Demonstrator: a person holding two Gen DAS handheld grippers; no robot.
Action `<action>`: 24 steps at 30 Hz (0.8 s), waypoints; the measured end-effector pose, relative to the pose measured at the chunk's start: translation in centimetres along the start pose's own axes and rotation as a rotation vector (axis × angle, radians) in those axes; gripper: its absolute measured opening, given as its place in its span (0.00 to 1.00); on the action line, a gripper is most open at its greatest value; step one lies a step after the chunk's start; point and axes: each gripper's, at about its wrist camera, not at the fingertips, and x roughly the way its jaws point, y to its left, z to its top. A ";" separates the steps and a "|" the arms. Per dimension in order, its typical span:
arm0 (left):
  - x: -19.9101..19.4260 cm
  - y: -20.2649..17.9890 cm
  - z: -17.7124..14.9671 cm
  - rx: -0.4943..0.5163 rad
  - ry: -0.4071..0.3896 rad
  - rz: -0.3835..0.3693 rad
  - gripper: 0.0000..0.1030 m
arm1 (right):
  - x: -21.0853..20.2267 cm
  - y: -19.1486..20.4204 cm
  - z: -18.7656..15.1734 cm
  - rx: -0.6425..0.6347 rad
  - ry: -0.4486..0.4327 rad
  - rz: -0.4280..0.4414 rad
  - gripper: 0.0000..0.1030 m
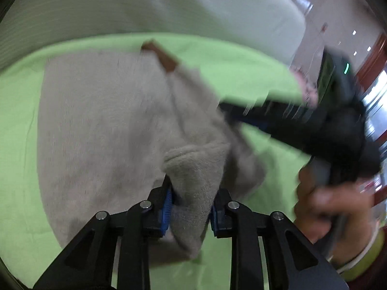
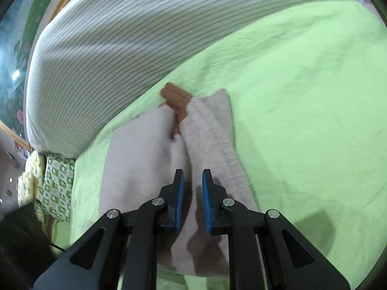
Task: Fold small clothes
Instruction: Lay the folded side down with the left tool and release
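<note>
A beige fleece garment [image 1: 96, 120] with a brown trim piece [image 1: 167, 60] lies on the green sheet [image 1: 19, 120]. My left gripper [image 1: 193, 186] is shut on a thick raised fold of it; the cloth fills the gap between the blue pads and its end hangs toward the camera. In the right wrist view the garment [image 2: 135, 157] lies folded lengthwise, brown trim [image 2: 176, 96] at its far end. My right gripper [image 2: 193, 172] hovers over it, open, with nothing between the pads. That gripper [image 1: 227, 111] also shows blurred in the left wrist view, its tips at the garment's right edge.
A white striped quilt [image 2: 121, 48] runs along the far side of the green sheet [image 2: 302, 96]. Patterned cloths [image 2: 55, 181] and a dark object [image 2: 21, 241] sit at the left edge. A person's hand [image 1: 326, 205] grips the right tool.
</note>
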 end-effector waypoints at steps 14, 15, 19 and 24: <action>-3.6 3.5 -6.4 -0.006 -0.042 0.197 0.69 | 4.2 2.9 0.5 -0.078 0.129 0.049 0.54; -3.8 4.1 -7.2 -0.004 -0.037 0.202 0.69 | 4.6 3.1 0.7 -0.084 0.141 0.044 0.56; -3.2 4.0 -8.9 0.038 -0.010 0.234 0.69 | 5.3 3.4 1.0 -0.085 0.178 0.067 0.60; -2.2 5.1 -7.9 -0.001 -0.015 0.280 0.67 | 6.2 4.4 0.8 -0.097 0.221 0.079 0.64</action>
